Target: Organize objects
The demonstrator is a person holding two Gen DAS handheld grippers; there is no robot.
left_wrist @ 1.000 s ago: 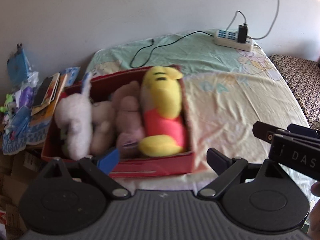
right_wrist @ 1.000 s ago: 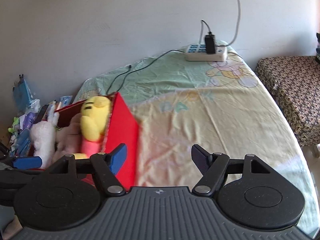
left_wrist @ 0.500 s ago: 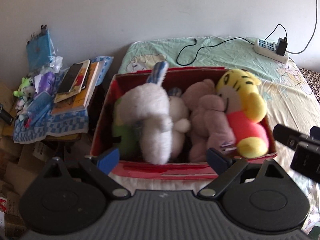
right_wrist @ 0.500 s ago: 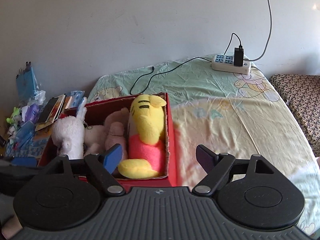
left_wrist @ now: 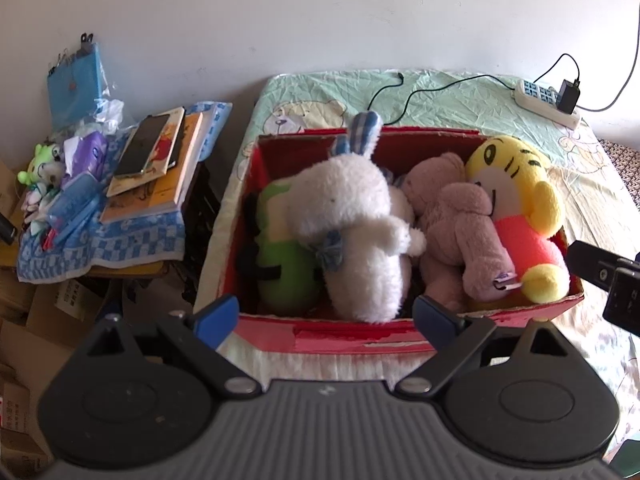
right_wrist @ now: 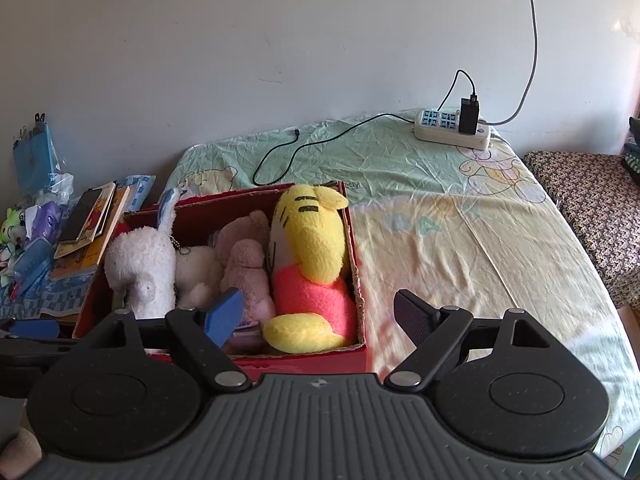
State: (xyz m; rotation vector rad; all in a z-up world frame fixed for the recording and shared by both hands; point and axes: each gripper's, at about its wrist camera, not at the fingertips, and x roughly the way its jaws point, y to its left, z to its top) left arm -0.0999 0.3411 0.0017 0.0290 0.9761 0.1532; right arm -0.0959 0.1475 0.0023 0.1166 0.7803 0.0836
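A red cardboard box [left_wrist: 352, 336] [right_wrist: 360, 256] sits on the bed's left end, packed with plush toys. Inside lie a white rabbit [left_wrist: 352, 220] [right_wrist: 140, 264], a green toy [left_wrist: 280, 264], a pink bear [left_wrist: 456, 216] [right_wrist: 248, 264] and a yellow tiger in a pink shirt [left_wrist: 516, 200] [right_wrist: 312, 248]. My left gripper [left_wrist: 326, 316] hovers open just in front of the box's near wall, holding nothing. My right gripper [right_wrist: 320, 312] is open too, over the box's near right corner. Part of the right gripper [left_wrist: 604, 276] shows at the left view's right edge.
A side stand at left carries books with a phone [left_wrist: 144, 144] on top, a blue checked cloth [left_wrist: 100, 236] and small toys [left_wrist: 36, 164]. A power strip [right_wrist: 452, 128] and black cable [right_wrist: 320, 144] lie at the bed's far end. A patterned seat [right_wrist: 592, 200] stands right of the bed.
Both views have swung left, bringing the box and side stand more into the centre. The left gripper now faces the box's near wall squarely. The toys have not moved.
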